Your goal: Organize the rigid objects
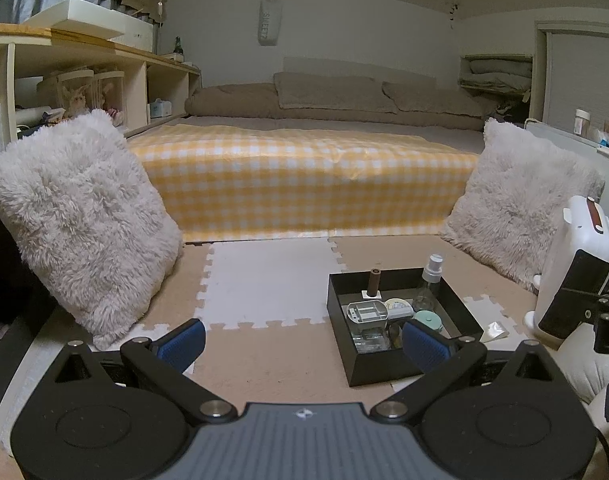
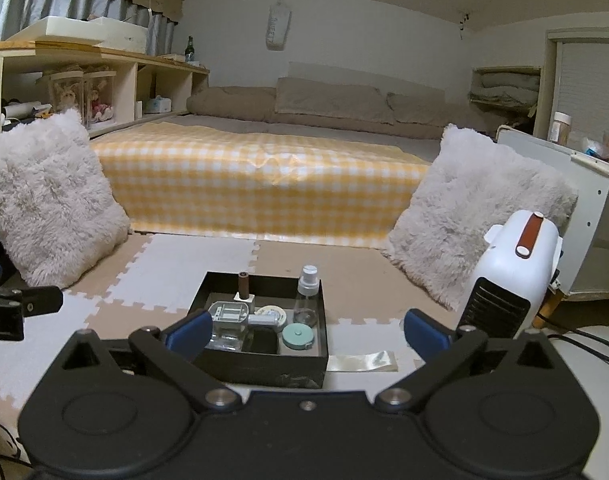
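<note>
A black open box sits on the foam floor mat. In it stand a clear spray bottle and a brown stick in a white base. A mint round tape measure, a grey frame-like part and a tape roll lie in it too. My left gripper is open and empty, low, left of the box. My right gripper is open and empty, just in front of the box.
A white fan heater stands right of the box. Fluffy white cushions lean at both sides of a bed with a yellow checked cover. A shiny strip lies on the mat. Shelves run along the left wall.
</note>
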The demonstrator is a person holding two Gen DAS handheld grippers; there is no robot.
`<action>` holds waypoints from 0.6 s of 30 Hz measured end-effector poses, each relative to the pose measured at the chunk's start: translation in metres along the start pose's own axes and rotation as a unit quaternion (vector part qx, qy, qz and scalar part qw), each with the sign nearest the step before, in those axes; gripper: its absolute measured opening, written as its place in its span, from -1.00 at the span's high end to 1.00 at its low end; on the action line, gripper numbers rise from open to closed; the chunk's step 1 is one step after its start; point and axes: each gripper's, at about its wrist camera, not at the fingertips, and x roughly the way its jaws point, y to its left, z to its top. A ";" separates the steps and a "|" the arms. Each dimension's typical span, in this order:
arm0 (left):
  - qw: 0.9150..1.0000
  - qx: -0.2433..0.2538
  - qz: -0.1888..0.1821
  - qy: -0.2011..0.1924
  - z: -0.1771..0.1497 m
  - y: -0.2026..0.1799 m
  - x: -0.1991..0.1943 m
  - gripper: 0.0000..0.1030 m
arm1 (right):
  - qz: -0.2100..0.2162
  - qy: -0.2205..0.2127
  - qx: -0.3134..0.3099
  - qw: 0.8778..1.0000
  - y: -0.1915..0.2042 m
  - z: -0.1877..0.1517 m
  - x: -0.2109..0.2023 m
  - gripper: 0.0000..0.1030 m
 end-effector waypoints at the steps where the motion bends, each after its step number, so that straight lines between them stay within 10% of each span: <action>1: 1.000 0.000 0.000 0.000 0.000 0.000 0.000 -1.00 | 0.000 -0.003 0.001 1.000 0.000 -0.001 -0.001 -1.00; 18: 1.000 -0.001 0.003 -0.002 0.001 0.000 0.000 -1.00 | 0.005 -0.006 0.002 1.000 -0.001 -0.001 -0.002 -1.00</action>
